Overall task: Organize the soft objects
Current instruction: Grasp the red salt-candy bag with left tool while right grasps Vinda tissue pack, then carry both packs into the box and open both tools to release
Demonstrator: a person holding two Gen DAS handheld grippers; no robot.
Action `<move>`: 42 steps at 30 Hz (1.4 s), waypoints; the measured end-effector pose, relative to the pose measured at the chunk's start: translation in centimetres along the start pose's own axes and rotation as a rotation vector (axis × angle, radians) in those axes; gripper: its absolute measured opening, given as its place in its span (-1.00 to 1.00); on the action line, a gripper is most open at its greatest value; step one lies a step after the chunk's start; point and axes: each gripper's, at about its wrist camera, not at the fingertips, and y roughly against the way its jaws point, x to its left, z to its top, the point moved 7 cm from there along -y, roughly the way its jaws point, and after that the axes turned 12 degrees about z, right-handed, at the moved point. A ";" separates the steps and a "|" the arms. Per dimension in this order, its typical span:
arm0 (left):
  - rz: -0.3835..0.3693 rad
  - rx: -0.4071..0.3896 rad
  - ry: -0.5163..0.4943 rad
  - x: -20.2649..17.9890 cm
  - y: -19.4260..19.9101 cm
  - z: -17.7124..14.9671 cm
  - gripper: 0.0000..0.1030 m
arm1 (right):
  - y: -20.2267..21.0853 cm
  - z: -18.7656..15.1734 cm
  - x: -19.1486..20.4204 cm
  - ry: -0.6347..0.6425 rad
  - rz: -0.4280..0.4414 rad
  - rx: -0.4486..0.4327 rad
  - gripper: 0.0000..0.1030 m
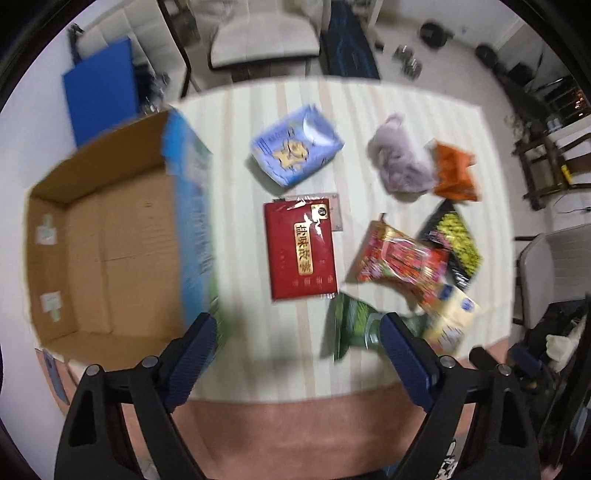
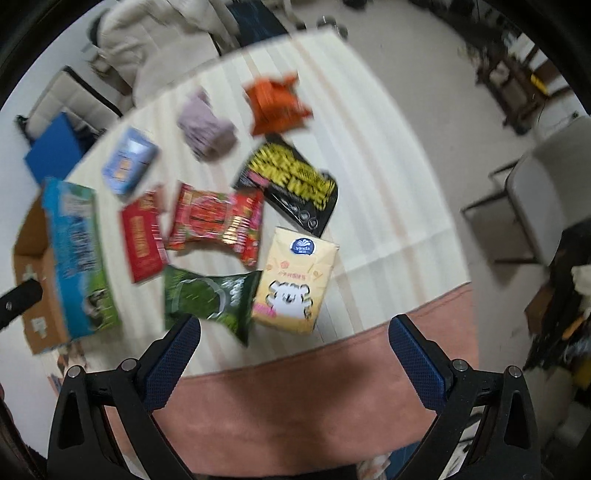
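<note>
Several soft packs lie on a striped cloth [image 1: 240, 147]. In the left wrist view: a blue tissue pack [image 1: 295, 147], a red flat pack [image 1: 301, 249], a purple cloth bundle [image 1: 400, 158], an orange bag [image 1: 454, 173], a red snack bag [image 1: 397, 254], a black-and-yellow bag [image 1: 452, 240], a green bag [image 1: 351, 328] and a cream tissue pack [image 1: 454, 317]. An open cardboard box [image 1: 107, 258] stands at the left. My left gripper [image 1: 297, 354] hangs open above the cloth's near edge, holding nothing. My right gripper [image 2: 293, 354] is open too, above the green bag [image 2: 210, 299] and cream tissue pack [image 2: 295, 284].
The cloth lies on a pink mat [image 1: 280, 432] on a pale floor. Chairs [image 1: 258, 33] stand beyond the far edge and at the right [image 2: 546, 199]. A blue panel [image 1: 99, 88] leans at the far left. Dark clutter [image 1: 524, 66] fills the far right.
</note>
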 end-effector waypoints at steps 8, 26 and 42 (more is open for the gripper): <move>0.051 0.193 -0.018 -2.5 -11.7 2.9 0.76 | -8.3 1.4 -1.9 -0.063 -0.016 0.121 0.95; 0.062 0.146 -0.048 -2.6 -13.0 0.2 -0.11 | -14.1 -0.4 -2.1 -0.079 -0.017 0.197 0.30; -0.092 -0.073 0.048 3.3 4.1 -4.7 -0.13 | -3.2 -6.4 2.3 0.062 0.118 0.097 0.30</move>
